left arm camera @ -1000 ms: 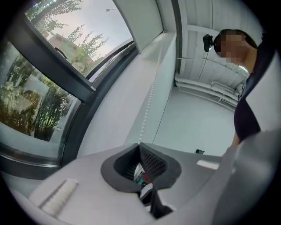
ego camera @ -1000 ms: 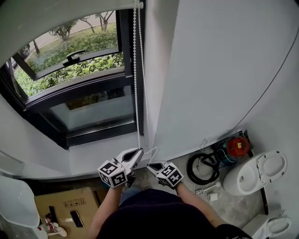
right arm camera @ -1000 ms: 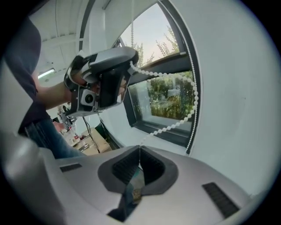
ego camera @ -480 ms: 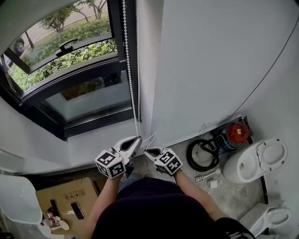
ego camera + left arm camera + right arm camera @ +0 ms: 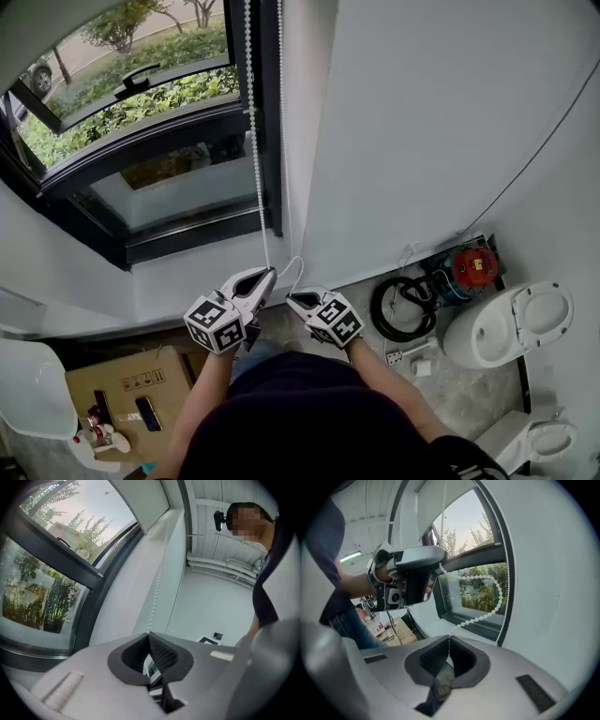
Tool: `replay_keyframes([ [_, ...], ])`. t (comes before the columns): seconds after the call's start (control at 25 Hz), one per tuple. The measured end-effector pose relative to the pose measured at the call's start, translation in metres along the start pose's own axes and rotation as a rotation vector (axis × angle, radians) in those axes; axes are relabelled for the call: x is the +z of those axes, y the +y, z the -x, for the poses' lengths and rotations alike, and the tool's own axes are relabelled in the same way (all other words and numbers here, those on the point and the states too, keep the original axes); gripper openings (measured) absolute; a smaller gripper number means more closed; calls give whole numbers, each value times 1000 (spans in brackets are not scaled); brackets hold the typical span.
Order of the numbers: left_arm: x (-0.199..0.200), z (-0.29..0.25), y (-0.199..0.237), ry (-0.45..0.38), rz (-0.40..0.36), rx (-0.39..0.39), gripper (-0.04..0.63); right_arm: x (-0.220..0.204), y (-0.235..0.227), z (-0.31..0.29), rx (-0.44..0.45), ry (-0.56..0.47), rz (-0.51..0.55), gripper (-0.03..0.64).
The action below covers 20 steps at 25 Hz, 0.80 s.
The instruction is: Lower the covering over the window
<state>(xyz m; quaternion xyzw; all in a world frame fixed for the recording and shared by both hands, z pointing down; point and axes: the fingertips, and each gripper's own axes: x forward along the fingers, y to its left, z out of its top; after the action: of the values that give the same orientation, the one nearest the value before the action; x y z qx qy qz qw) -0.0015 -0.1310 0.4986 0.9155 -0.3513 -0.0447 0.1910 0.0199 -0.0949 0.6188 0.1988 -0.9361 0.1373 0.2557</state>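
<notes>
Hardly moved, left tongs and right tongs stay clamped on bead chain.

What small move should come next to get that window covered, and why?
Probably a short downward pull with the left gripper: its jaws are shut on the taut bead chain, the right gripper is shut on the chain's slack loop, and the window glass shows bare.

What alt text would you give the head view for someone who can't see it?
Seen from above, a person holds the left gripper and right gripper, both shut on a white bead chain hanging beside a dark-framed window. A toilet stands at the right.
</notes>
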Motion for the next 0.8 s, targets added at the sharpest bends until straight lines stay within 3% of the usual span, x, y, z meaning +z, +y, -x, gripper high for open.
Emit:
replay_keyframes([
  [0.44,-9,-11,-6,47,-6,-23,11,0,-1,-1,3,2,0,14],
  [0.6,-50,-9,0,184,0,-3,11,1,-1,-1,4,2,1,14],
  [0.72,-76,-5,3,206,89,8,11,0,-1,-1,8,5,-1,14],
  [0.8,-78,-5,3,223,77,9,11,0,-2,-1,11,8,-2,14],
])
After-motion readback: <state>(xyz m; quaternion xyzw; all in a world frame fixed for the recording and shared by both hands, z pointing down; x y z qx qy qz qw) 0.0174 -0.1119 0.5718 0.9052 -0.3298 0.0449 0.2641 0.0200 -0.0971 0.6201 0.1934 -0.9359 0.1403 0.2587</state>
